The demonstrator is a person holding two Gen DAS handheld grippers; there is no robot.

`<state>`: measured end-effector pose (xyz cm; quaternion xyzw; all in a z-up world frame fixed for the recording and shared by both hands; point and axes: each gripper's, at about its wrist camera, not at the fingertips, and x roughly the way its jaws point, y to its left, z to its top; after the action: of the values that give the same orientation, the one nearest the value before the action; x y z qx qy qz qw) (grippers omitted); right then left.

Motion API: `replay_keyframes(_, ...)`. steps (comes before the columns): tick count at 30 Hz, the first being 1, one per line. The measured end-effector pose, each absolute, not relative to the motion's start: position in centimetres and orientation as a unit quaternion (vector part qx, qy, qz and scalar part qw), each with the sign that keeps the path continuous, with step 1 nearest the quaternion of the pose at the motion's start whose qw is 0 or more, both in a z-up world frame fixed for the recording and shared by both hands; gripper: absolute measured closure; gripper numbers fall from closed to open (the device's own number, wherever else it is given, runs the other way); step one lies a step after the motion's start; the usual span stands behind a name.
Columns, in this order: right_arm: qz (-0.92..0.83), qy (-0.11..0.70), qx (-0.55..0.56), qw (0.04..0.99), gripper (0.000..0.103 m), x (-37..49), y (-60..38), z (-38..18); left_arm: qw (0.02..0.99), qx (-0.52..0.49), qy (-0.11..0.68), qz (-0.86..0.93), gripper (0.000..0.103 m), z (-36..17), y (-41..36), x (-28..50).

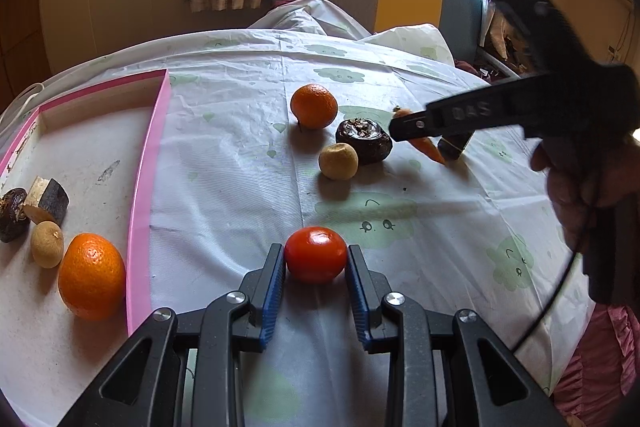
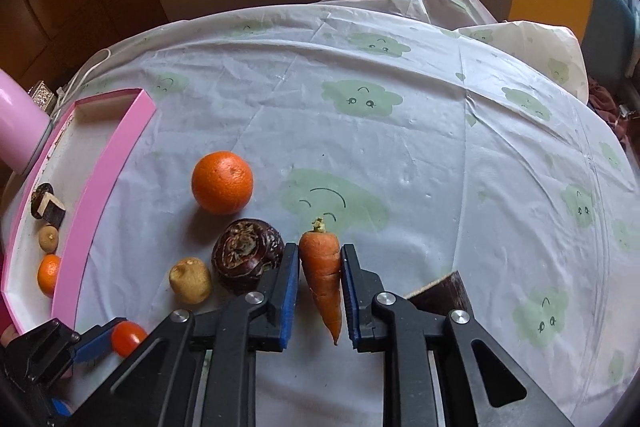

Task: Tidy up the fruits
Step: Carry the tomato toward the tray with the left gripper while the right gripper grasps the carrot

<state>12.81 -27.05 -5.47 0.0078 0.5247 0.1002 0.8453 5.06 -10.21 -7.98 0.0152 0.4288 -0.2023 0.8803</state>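
Both wrist views look steeply down, close over the table (image 1: 240, 131); both share the pink tray (image 1: 146, 187) and loose orange (image 2: 222, 182).

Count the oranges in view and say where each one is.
2. One orange lies in the pink tray; the other orange sits on the tablecloth. None looks hidden.

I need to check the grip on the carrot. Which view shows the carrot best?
The right wrist view: the carrot hangs lengthwise, fully visible, between the pads of the right claw, which is shut on it. In the left wrist view the carrot is small, distant and partly hidden behind that claw's finger.
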Motion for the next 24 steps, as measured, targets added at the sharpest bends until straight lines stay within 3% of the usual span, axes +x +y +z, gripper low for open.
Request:
replay_keyframes(11,0.083,0.528,0.035,0.844,0.082,6.1,-27.6,-6.6,0.874,0.005,0.442,-0.204,0.073,-7.6,-10.1,5.6)
replay_keyframes(16,0.081,0.520,0.072,0.847,0.082,5.8,-28.3,-6.8,0.879,-0.001,0.428,-0.210,0.073,-5.8,-9.8,5.1)
replay_keyframes(24,0.066,0.518,0.039,0.852,0.082,5.8,-27.4,-6.8,0.888,-0.035,0.426,-0.167,0.073,-3.0,-6.4,6.7)
